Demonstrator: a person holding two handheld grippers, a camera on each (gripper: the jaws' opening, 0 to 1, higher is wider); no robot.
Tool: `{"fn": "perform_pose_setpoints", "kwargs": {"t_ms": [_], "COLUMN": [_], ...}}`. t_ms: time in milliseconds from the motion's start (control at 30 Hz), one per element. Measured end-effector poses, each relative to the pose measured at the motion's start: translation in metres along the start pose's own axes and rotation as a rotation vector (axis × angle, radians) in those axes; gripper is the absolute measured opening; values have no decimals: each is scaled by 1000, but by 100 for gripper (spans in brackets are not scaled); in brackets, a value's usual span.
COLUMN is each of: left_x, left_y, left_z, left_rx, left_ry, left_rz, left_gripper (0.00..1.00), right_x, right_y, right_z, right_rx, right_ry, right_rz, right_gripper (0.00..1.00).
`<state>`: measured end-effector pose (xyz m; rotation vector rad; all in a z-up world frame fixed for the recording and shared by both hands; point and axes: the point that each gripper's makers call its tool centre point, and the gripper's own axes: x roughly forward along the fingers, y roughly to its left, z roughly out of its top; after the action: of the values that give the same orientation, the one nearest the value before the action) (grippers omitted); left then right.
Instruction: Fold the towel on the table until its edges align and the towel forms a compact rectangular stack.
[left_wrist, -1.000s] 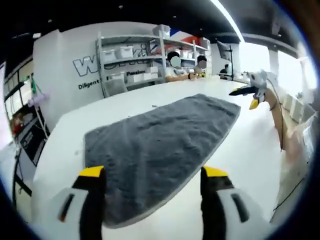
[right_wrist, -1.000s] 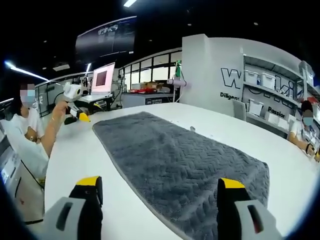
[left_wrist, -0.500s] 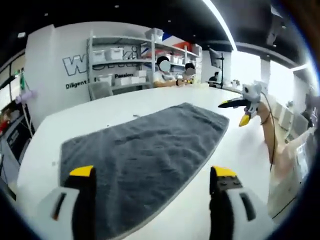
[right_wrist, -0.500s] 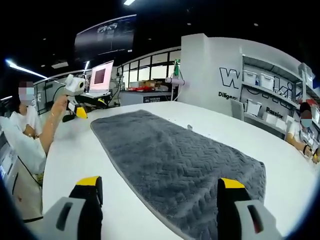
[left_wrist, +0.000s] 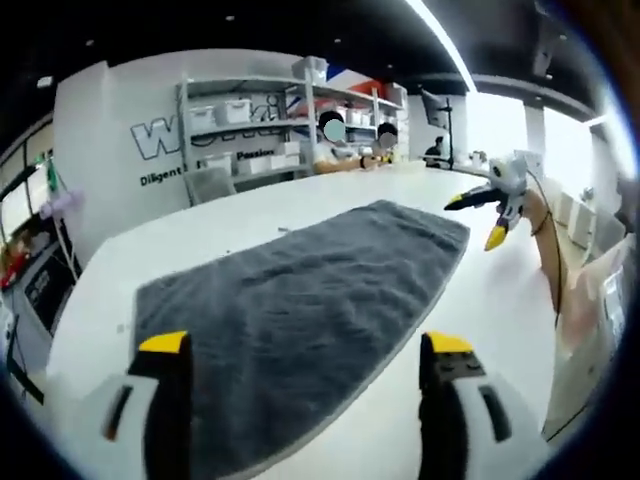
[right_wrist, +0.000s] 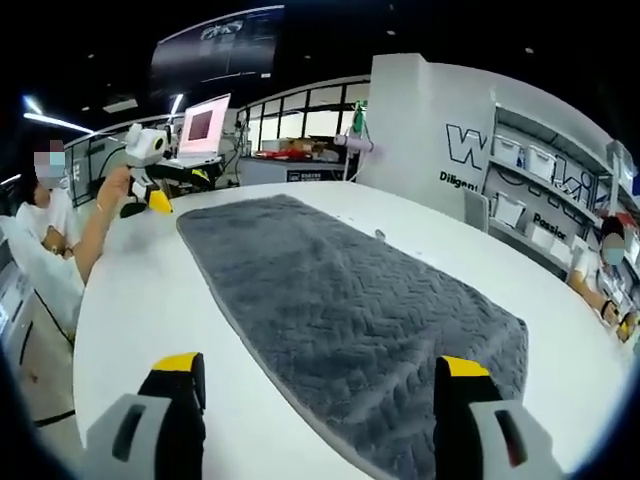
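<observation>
The gray towel (left_wrist: 300, 290) lies flat on the white tabletop (right_wrist: 150, 300), not folded yet. Both tongs (left_wrist: 300, 350) (right_wrist: 320, 365) are wide open, holding nothing. Next they likely must grab an edge.

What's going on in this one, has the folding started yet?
Not yet. A grey towel lies spread flat and unfolded on the white table. A person holds a hand-held gripper in each hand, one at each short end of the towel. The left hand-held gripper and the right hand-held gripper are both open, above the towel's ends, gripping nothing. Shelves stand in the background.
</observation>
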<state>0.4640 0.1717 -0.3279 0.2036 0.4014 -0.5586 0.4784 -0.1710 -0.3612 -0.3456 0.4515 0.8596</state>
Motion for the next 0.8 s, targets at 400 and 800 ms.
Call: {"fn": "perform_pose_setpoints", "kwargs": {"t_ms": [400, 800], "left_x": [-2, -2], "left_y": [6, 8], "left_z": [-8, -15], "left_rx": [-20, -40], "left_ry": [2, 15], "left_rz": [21, 13], "left_gripper": [99, 99], "right_x": [-22, -47], "right_y": [-13, -31], "right_z": [-15, -37], "right_rx": [3, 33], "right_ry": [60, 124], "right_rz": [-59, -131], "right_gripper": [99, 99]}}
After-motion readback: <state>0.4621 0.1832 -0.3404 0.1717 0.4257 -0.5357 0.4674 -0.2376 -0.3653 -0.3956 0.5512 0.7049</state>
